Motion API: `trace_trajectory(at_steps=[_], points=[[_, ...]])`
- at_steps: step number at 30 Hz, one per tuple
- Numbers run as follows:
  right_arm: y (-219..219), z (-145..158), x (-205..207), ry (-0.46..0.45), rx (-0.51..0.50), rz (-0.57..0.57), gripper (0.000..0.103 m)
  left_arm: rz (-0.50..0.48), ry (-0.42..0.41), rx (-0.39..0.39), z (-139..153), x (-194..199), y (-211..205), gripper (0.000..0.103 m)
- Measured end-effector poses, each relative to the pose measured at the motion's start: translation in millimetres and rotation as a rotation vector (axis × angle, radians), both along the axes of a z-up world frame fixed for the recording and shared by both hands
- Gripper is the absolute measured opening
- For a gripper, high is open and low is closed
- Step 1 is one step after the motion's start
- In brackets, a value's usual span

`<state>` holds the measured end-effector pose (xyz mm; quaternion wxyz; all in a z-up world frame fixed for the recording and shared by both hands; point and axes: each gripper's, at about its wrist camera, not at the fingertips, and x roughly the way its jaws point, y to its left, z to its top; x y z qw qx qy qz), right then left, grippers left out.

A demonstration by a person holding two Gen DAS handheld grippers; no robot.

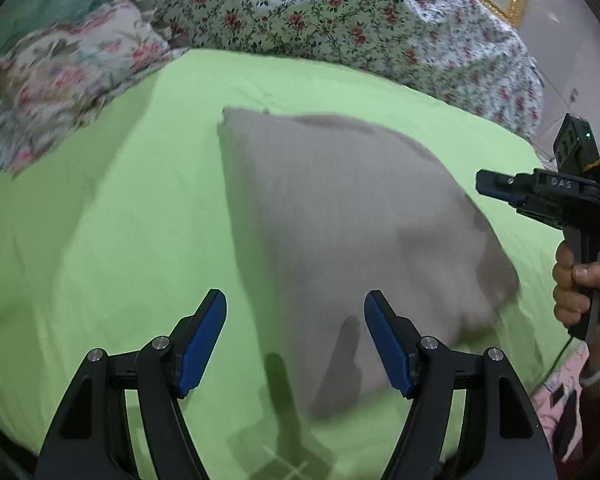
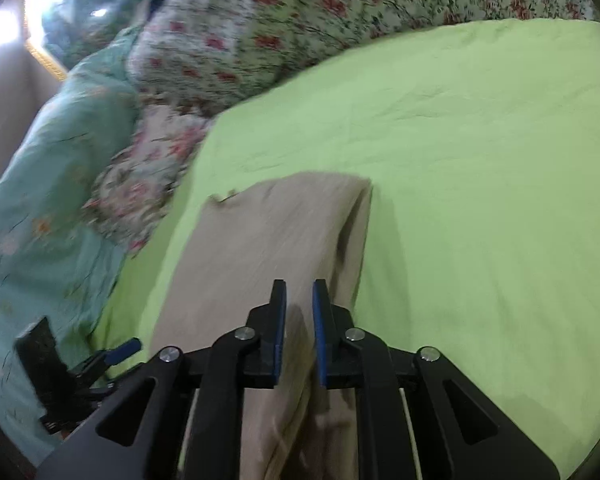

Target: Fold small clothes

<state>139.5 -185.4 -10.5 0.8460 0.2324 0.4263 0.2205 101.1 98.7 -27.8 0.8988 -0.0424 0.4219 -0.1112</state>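
Beige cloth [image 2: 276, 248] sits pinched in the right tool [image 2: 299, 292] (left tool [image 1: 295, 300] gapes wide above it)

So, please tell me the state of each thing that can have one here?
left tool: open, holds nothing, above the sheet.
right tool: nearly shut, beige cloth between its fingers; grip unclear.
beige cloth: partly folded, lying on the sheet.
green sheet: spread out, lightly wrinkled.
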Motion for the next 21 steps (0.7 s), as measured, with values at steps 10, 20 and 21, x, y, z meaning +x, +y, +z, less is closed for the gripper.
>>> trace_trajectory(at_steps=[10, 20, 21], points=[[25.5, -16.4, -79.2, 0.034, -0.012, 0.084, 0.042, -0.02, -0.002, 0.032, -34.0, -43.9, -14.9, 0.071], [26.1, 9.1, -86.7, -0.055, -0.11, 0.069, 0.006, 0.08, 0.03, 0.005, -46.3, -30.6, -12.7, 0.018], [26.2, 7.3, -86.3, -0.055, -0.172, 0.071, 0.006, 0.079, 0.041, 0.012, -49.5, -30.5, -16.3, 0.013]])
